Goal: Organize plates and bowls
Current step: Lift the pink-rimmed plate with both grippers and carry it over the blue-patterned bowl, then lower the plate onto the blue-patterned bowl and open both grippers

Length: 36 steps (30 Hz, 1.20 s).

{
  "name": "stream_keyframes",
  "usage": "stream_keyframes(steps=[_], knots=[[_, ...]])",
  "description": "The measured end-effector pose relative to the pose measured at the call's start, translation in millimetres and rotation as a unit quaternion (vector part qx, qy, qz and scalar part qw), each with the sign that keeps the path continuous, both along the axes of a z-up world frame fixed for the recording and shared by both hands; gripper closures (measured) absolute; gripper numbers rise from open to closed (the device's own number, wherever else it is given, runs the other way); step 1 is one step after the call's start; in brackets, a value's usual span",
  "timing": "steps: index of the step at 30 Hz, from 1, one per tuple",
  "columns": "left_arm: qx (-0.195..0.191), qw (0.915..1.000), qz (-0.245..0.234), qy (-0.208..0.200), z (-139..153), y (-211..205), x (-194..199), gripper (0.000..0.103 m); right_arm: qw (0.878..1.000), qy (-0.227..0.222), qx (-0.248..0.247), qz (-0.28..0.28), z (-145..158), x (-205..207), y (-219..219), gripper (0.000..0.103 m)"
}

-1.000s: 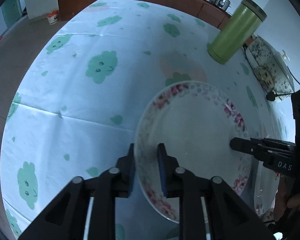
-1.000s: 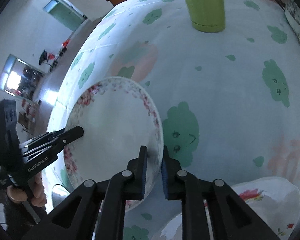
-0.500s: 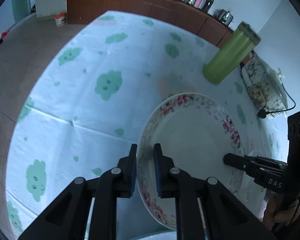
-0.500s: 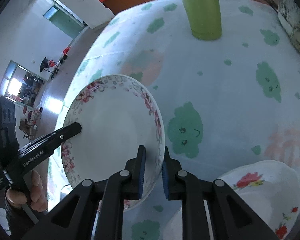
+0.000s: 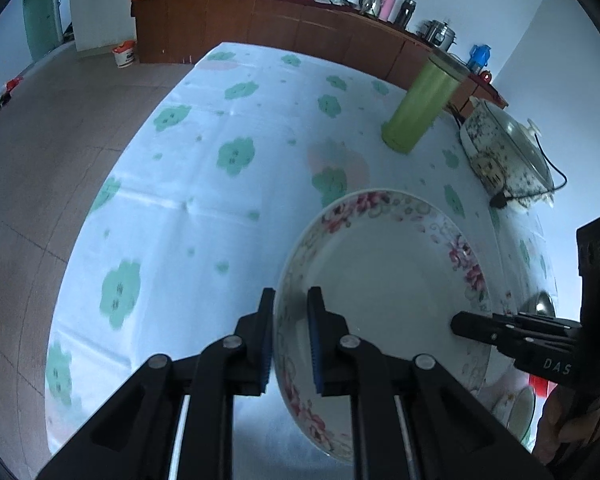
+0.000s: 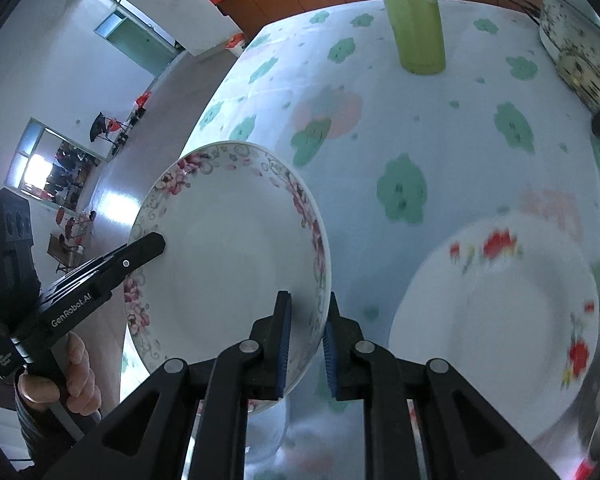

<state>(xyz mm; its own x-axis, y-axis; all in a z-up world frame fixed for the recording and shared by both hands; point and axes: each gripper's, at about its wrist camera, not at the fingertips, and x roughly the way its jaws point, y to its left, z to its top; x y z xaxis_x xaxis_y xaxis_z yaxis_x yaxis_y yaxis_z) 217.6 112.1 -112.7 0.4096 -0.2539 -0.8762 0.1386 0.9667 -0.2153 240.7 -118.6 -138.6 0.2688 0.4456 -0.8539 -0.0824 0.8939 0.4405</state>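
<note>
A white plate with a pink flower rim [image 5: 384, 280] is held in the air above the table. My left gripper [image 5: 291, 334] is shut on its left rim. My right gripper [image 6: 306, 338] is shut on its right rim; in the right wrist view the plate [image 6: 228, 248] fills the middle left. A second white plate with red flowers [image 6: 496, 316] lies on the table to the right, below the held plate's level. The right gripper's fingers [image 5: 484, 326] show in the left wrist view, and the left gripper's fingers [image 6: 140, 250] show in the right wrist view.
The table has a light blue cloth with green clouds [image 5: 220, 184]. A tall green flask [image 5: 420, 108] stands at the far side. A speckled cooker with a glass lid [image 5: 508, 152] and its cord sit at the far right. A metal bowl edge [image 5: 542, 304] shows behind the plate.
Both grippers have lifted the pink-rimmed plate higher above the table and moved it toward the near side. The red-flower plate has come further into the right wrist view.
</note>
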Motion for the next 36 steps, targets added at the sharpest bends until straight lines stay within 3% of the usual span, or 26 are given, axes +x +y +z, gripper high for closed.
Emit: stream_keyframes(steps=[15,30,36], knots=[[0.007,0.9995,0.021,0.022,-21.5,27.8,-88.4,0.091,1.0,0.011,-0.005,0.009,-15.9,-93.9,26.2,0.087],[0.008,0.9987,0.038,0.033,-51.7,47.9,-101.8,0.089,0.999,-0.001,-0.025,0.02,-35.7,-110.8,52.5,0.087],[0.026,0.9988,0.038,0.016,-52.1,46.0,-98.8,0.088,0.999,-0.003,-0.032,0.025,-39.7,-109.1,57.6,0.087]])
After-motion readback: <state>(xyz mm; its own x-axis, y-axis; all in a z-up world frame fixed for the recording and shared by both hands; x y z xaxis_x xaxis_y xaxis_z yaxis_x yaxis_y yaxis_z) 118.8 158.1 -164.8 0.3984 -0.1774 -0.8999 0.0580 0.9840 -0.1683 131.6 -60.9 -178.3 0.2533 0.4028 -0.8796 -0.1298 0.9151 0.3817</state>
